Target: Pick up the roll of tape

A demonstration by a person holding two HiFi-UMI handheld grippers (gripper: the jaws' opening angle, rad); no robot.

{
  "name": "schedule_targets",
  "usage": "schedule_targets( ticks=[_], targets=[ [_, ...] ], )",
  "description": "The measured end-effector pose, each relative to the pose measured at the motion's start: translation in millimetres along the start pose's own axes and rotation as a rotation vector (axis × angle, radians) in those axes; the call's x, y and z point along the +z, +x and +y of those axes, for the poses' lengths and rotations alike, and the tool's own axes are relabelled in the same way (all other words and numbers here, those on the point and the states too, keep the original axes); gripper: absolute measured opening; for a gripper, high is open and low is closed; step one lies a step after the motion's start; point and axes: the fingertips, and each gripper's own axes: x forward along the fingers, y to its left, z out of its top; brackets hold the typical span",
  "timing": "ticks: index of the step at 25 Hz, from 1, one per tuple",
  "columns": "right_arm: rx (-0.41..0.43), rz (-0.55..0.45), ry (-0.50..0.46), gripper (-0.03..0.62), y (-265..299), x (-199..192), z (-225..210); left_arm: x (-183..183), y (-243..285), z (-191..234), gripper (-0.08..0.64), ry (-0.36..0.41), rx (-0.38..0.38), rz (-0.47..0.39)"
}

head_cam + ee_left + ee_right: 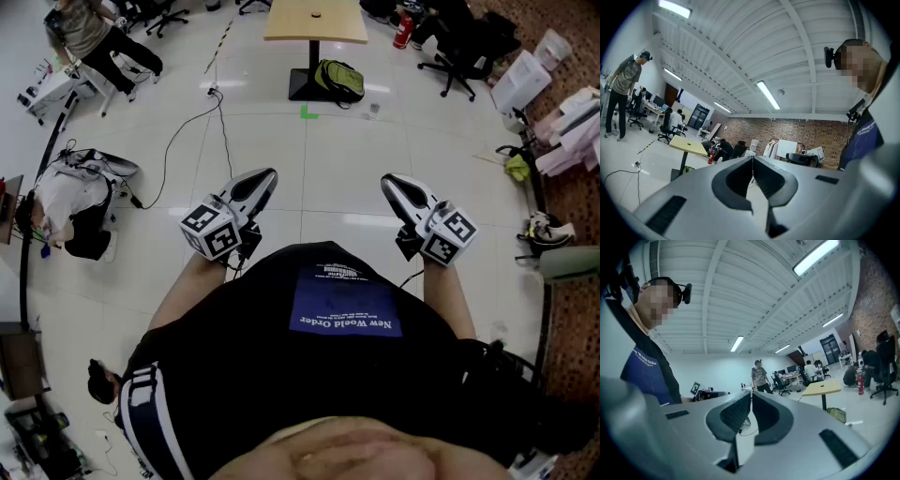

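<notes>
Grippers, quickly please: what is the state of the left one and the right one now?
Left gripper: shut, jaws tip to tip, nothing between them.
Right gripper: shut, nothing held.

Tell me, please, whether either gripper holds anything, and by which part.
Nothing is held: the left gripper and the right gripper each have their jaws shut together, empty.

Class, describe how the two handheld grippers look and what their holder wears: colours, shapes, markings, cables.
The left gripper and right gripper are alike: pale grey shells tapering to a point, black textured pads inside, and a cube of black-and-white square markers at the rear. A thin dark cable hangs beneath the right one. The person wears a black top with a blue panel printed in white.
</notes>
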Motion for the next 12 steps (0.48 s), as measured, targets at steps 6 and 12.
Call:
schedule_targets(
  ticks=[6, 12],
  targets=[
    [-0.006, 0.018, -0.003, 0.0, -51, 0, -21, -18, 41, -41, 0.006, -0.014, -0.026, 0.007],
    [-0.009, 0.043, 0.002, 0.0, -75, -5, -42, -31, 72, -60, 0.006, -0.031, -0.045, 0.03]
  ],
)
